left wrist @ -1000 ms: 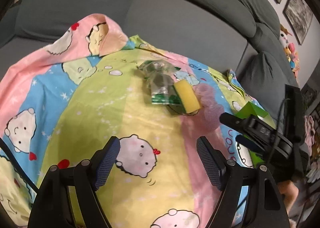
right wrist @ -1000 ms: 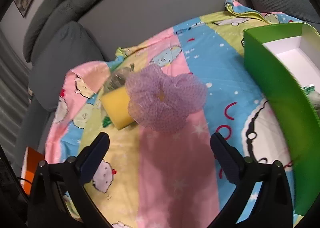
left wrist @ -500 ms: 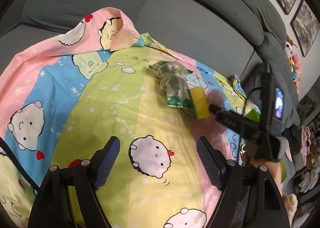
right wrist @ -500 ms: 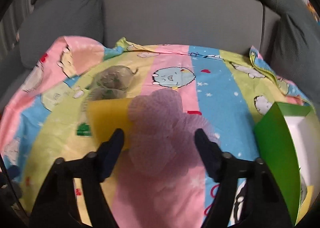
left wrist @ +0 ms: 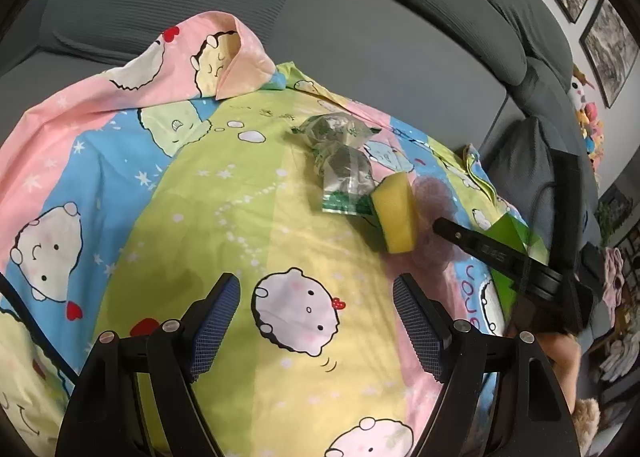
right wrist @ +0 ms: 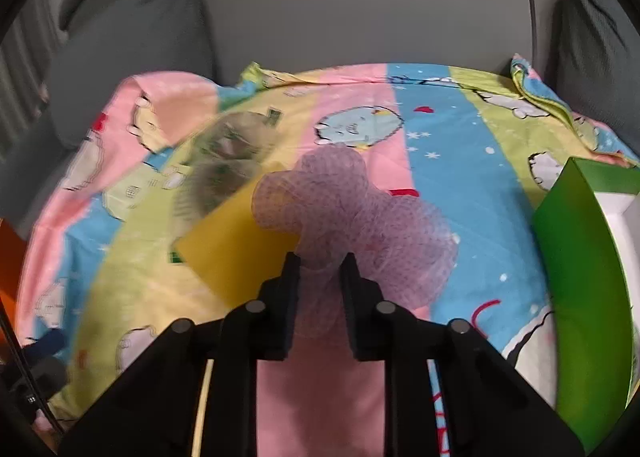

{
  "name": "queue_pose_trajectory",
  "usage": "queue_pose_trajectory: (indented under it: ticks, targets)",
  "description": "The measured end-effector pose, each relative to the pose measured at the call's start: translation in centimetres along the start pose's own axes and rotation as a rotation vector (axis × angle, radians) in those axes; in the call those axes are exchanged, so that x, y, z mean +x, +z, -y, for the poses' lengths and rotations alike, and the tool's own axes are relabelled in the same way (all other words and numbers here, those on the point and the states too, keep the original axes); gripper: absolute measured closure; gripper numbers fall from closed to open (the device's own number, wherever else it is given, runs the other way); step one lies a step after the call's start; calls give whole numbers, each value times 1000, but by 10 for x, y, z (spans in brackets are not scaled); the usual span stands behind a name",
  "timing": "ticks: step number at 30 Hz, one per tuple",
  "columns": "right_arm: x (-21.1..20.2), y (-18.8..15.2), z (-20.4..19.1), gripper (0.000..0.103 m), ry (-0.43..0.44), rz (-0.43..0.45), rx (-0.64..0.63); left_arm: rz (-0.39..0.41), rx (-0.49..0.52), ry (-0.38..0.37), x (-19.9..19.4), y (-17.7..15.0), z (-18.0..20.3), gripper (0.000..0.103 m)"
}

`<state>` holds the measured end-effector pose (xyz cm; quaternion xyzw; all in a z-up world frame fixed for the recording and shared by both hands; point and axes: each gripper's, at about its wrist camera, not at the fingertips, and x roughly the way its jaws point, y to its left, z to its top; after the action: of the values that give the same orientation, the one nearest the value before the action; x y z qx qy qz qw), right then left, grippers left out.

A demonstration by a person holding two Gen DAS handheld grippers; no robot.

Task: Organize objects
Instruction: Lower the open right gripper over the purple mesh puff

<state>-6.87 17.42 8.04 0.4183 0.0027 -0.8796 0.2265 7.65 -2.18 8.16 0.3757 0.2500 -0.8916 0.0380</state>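
Note:
A purple mesh bath pouf (right wrist: 352, 213) lies on the cartoon-print sheet (right wrist: 452, 145) beside a yellow sponge (right wrist: 236, 245). My right gripper (right wrist: 320, 263) has its jaws closed on the near edge of the pouf. Two clear green-printed packets (left wrist: 340, 153) lie behind the sponge (left wrist: 396, 217). My left gripper (left wrist: 316, 297) is open and empty above the sheet (left wrist: 240, 217), well short of the packets. The right gripper's finger (left wrist: 488, 249) shows in the left wrist view next to the sponge; the pouf (left wrist: 430, 197) is faint there.
A green box with a white inside (right wrist: 580, 257) stands at the right on the sheet, also seen in the left wrist view (left wrist: 516, 233). Grey sofa cushions (left wrist: 360, 17) rise behind. An orange object (right wrist: 10, 257) sits at the far left edge.
My right gripper moved forward onto the pouf and its jaws closed from wide open to gripping it. The left gripper stayed open and shifted only slightly.

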Motion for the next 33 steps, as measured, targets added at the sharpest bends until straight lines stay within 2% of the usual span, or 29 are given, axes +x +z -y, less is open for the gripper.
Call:
queue_pose_trajectory:
  ticks: [2, 6, 8, 10, 13, 15, 16, 17, 21, 25, 26, 28, 31, 33]
  targets:
    - [-10, -4, 0, 84, 82, 2, 12, -2, -5, -12, 0, 0, 0, 24]
    - [-36, -12, 1, 85, 185, 11, 61, 4, -22, -34, -4, -1, -1, 24]
    - [-51, -17, -2, 86, 282, 16, 71, -1, -24, -39, -4, -1, 0, 24]
    - [-65, -21, -9, 86, 305, 34, 44, -6, -26, -35, -2, -2, 0, 24]
    - [-80, -26, -13, 83, 244, 96, -19, -13, -35, -35, -1, -3, 2, 24]
    - [-76, -25, -5, 64, 165, 120, -3, -17, -36, -40, -1, -5, 4, 24]
    - [-71, -25, 1, 43, 122, 113, 33, -20, -33, -42, 0, -6, 5, 24]
    - [-62, -25, 11, 30, 86, 88, 90, -23, -28, -43, 0, -7, 7, 24]
    - [-27, -16, 43, 26, 38, -23, 257, -34, -14, -58, 2, -9, 9, 24]
    - [-8, -4, 55, 20, 46, -50, 330, -40, -16, -51, 3, -9, 8, 24]
    - [-5, -2, 53, 12, 62, -45, 333, -44, -15, -43, 5, -9, 7, 24]
    - [0, 0, 50, 3, 79, -18, 338, -58, -11, -34, 8, -10, 7, 24]
    - [14, 2, 44, 4, 75, -35, 328, -65, -1, -30, 9, -11, 8, 24]
    - [23, 0, 41, 10, 88, -58, 317, -64, 7, -28, 10, -12, 10, 24]
